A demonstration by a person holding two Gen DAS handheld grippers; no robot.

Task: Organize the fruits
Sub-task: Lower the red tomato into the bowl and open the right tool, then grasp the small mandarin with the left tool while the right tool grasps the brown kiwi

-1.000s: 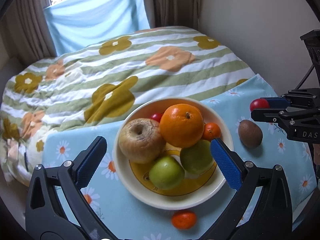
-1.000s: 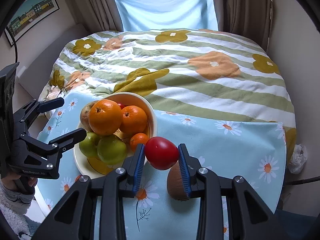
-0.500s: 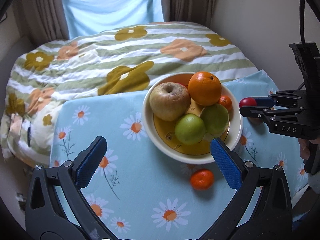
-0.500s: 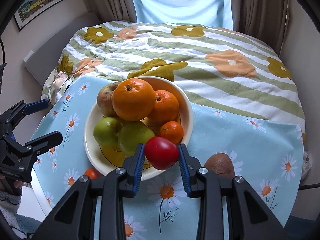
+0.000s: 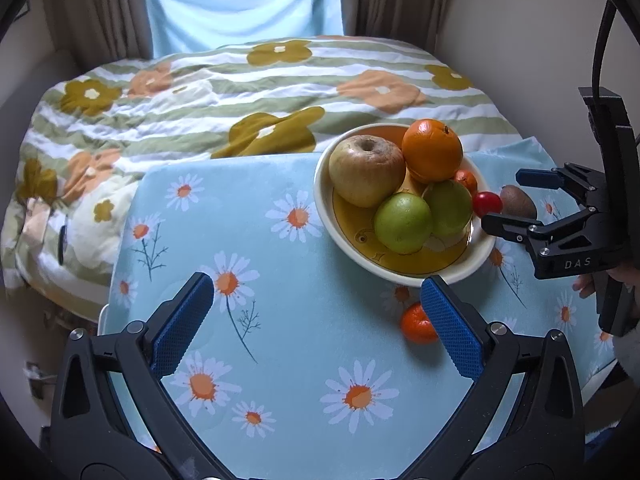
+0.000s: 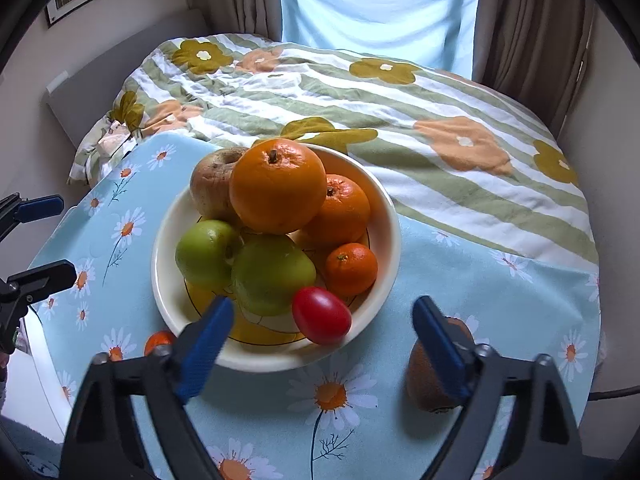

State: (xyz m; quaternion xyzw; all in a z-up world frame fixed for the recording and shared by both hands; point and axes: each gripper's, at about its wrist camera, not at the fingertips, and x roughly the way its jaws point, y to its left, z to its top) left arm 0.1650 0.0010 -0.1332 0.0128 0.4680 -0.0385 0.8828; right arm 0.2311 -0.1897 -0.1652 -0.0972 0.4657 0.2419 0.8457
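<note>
A cream bowl [image 6: 384, 216] [image 5: 324, 208] on the daisy cloth holds a big orange [image 6: 278, 186], a brownish apple [image 5: 366, 170], two green apples [image 6: 272, 274] and mandarins. A red tomato [image 6: 322, 315] [image 5: 487, 203] lies inside the bowl's near rim. My right gripper [image 6: 324, 328] [image 5: 510, 202] is open just behind the tomato, touching nothing. A kiwi [image 6: 430, 380] [image 5: 518, 198] lies on the cloth right of the bowl. A small mandarin [image 5: 418, 324] [image 6: 158, 342] lies on the cloth before the bowl. My left gripper [image 5: 316, 320] is open and empty over the cloth.
The light blue daisy cloth [image 5: 280, 340] covers a small table standing against a bed with a striped flowered quilt [image 5: 240, 92]. Curtains and a window stand behind. A wall runs along the right [image 5: 520, 40].
My right gripper has opened and let the tomato go into the bowl. My left gripper has drawn back and to the left, so the bowl sits further right in its view.
</note>
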